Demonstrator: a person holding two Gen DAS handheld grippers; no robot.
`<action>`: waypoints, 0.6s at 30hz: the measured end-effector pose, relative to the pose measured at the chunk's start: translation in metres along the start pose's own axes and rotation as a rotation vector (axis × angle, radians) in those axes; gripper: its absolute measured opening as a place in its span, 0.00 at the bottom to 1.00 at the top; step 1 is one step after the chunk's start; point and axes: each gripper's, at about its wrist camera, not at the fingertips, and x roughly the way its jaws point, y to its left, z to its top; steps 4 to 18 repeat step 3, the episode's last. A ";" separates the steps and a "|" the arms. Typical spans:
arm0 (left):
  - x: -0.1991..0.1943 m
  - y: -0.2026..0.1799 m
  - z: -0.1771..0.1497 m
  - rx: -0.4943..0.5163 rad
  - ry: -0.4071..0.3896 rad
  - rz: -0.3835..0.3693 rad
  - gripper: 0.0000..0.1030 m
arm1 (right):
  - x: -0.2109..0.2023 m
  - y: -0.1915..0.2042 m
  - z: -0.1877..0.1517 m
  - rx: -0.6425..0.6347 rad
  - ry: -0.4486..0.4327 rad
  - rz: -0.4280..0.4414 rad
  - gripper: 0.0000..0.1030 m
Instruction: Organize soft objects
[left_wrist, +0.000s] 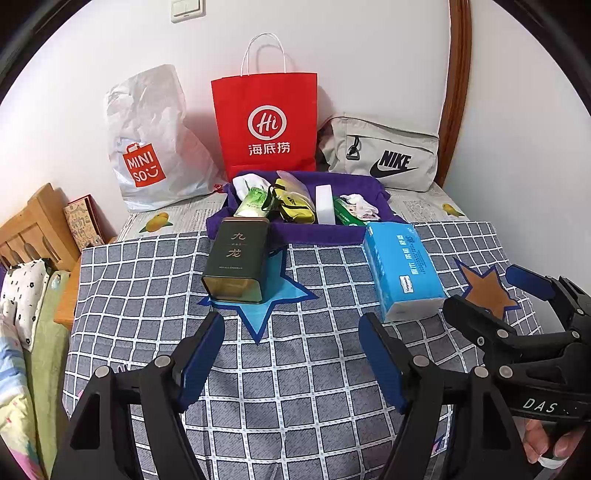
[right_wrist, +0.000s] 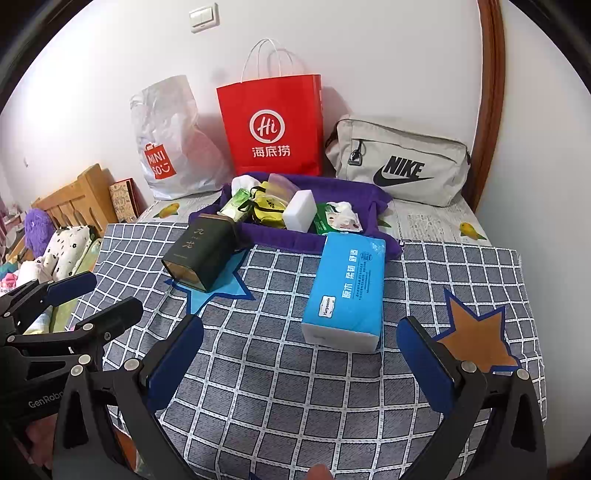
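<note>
Left wrist view: both claws, left gripper (left_wrist: 290, 354) and right gripper (right_wrist: 301, 363), gape wide and empty over the grey checked cloth (left_wrist: 303, 387), blue plastic-wrapped tissue pack (right_wrist: 343, 291) just ahead.

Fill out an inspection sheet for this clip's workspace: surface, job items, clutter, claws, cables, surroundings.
Surface: grey checked cloth on a bed, with a blue star patch and an orange star patch.
Job's things: blue tissue pack lying on the cloth; purple fabric bin behind it, holding a white sponge block, a yellow pouch and small packets.
Clutter: dark tea tin tipped on the blue star.
Claws: left claw open, empty; right claw open, empty.
Cables: nothing seen.
Surroundings: Miniso bag, red paper bag, grey Nike bag against the white wall.
</note>
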 end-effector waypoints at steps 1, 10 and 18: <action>0.001 0.001 0.000 0.000 0.001 -0.001 0.71 | 0.000 0.000 0.000 -0.001 0.000 -0.001 1.00; 0.003 0.002 0.000 0.001 0.002 0.000 0.71 | 0.002 0.000 0.000 0.000 0.002 0.002 1.00; 0.003 0.002 0.000 0.001 0.002 0.000 0.71 | 0.002 0.000 0.000 0.000 0.002 0.002 1.00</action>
